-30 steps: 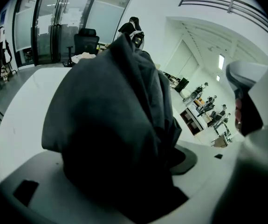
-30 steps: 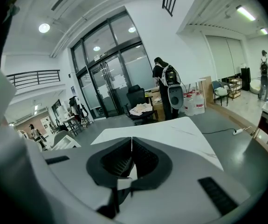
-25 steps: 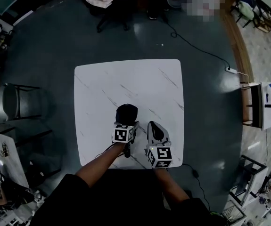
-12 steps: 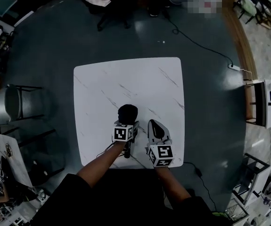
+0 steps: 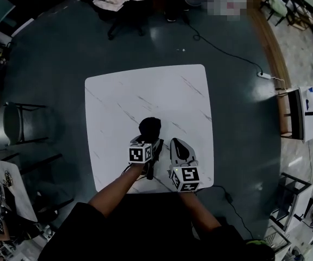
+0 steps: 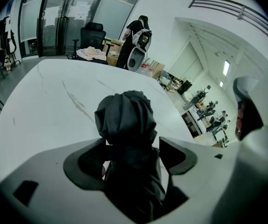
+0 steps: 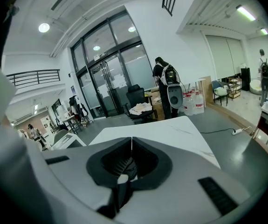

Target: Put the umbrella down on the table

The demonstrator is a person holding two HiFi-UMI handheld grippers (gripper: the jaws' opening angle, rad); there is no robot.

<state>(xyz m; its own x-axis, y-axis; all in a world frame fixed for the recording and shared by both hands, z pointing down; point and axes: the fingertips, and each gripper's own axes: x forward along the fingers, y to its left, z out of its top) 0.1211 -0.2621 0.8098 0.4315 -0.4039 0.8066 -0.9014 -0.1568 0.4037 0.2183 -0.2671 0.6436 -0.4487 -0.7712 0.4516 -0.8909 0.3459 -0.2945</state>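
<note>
A folded black umbrella point(image 5: 149, 128) is held in the left gripper point(image 5: 148, 144) over the near half of the white marbled bench point(image 5: 123, 94); in the left gripper view the fingers point(image 6: 180, 155) are seen clamped on either side of the bunched dark fabric, which fills the gap between them and rises above them as a crumpled knob; the umbrella's other end is seen in the head view as a thin dark stub sticking out below the marker cube, towards the person; whether any part of the umbrella touches the bench cannot be told. The right gripper point(image 5: 180, 147) is held just beside the left one, on its right, also over the near part of the bench and apart from the umbrella; in the right gripper view its fingers point(image 7: 154, 164) are seen pressed together along a thin seam, with nothing held between them. Both forearms point(image 5: 115, 186) are seen reaching in from the bottom edge of the head view. Around the bench a dark floor point(image 5: 53, 64) is shown; a chair point(image 5: 121, 1) draped with pale cloth is placed beyond the far edge, and a cable point(image 5: 221, 50) is laid across the floor to the far right; a person point(image 6: 138, 29) is seen standing beyond the chair in both gripper views.
</note>
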